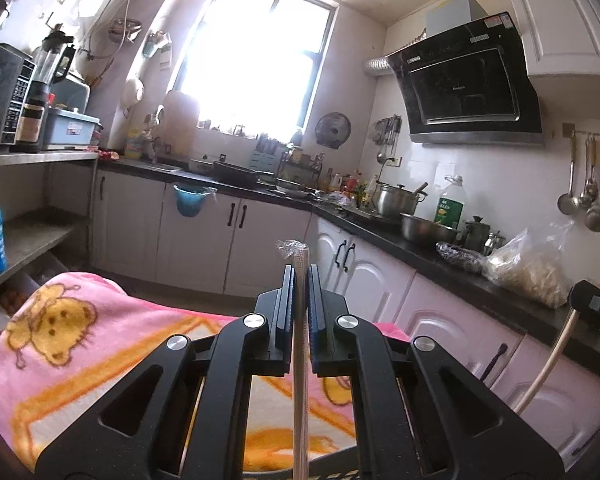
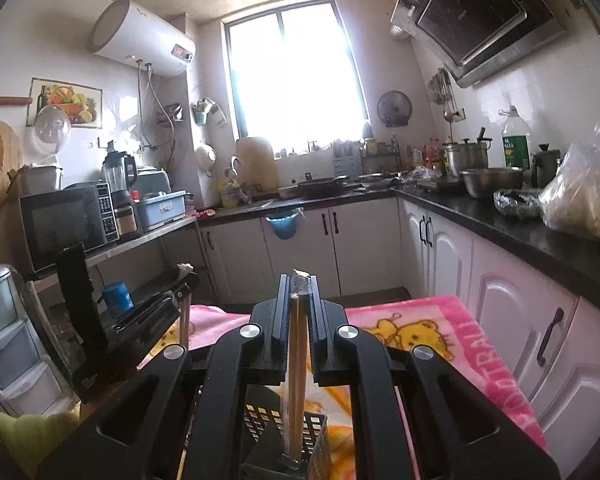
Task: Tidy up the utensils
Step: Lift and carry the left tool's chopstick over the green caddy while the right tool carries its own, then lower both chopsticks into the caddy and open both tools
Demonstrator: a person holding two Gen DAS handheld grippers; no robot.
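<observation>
My left gripper (image 1: 300,276) is shut on a pair of wrapped chopsticks (image 1: 300,360) held upright, the crinkled wrapper end sticking out above the fingertips. My right gripper (image 2: 300,284) is shut on a second wrapped pair of chopsticks (image 2: 296,360), whose lower end reaches into a black perforated utensil holder (image 2: 316,428) below it. The left gripper (image 2: 148,308) shows at the left of the right wrist view, with its chopsticks (image 2: 185,320) hanging down. The right gripper (image 1: 592,304) shows at the right edge of the left wrist view.
A pink cartoon blanket (image 1: 100,344) covers the surface below both grippers. White cabinets and a dark counter (image 2: 500,216) with pots and bags run along the right. A shelf with a microwave (image 2: 68,220) stands left. Plastic drawers (image 2: 12,344) stand near left.
</observation>
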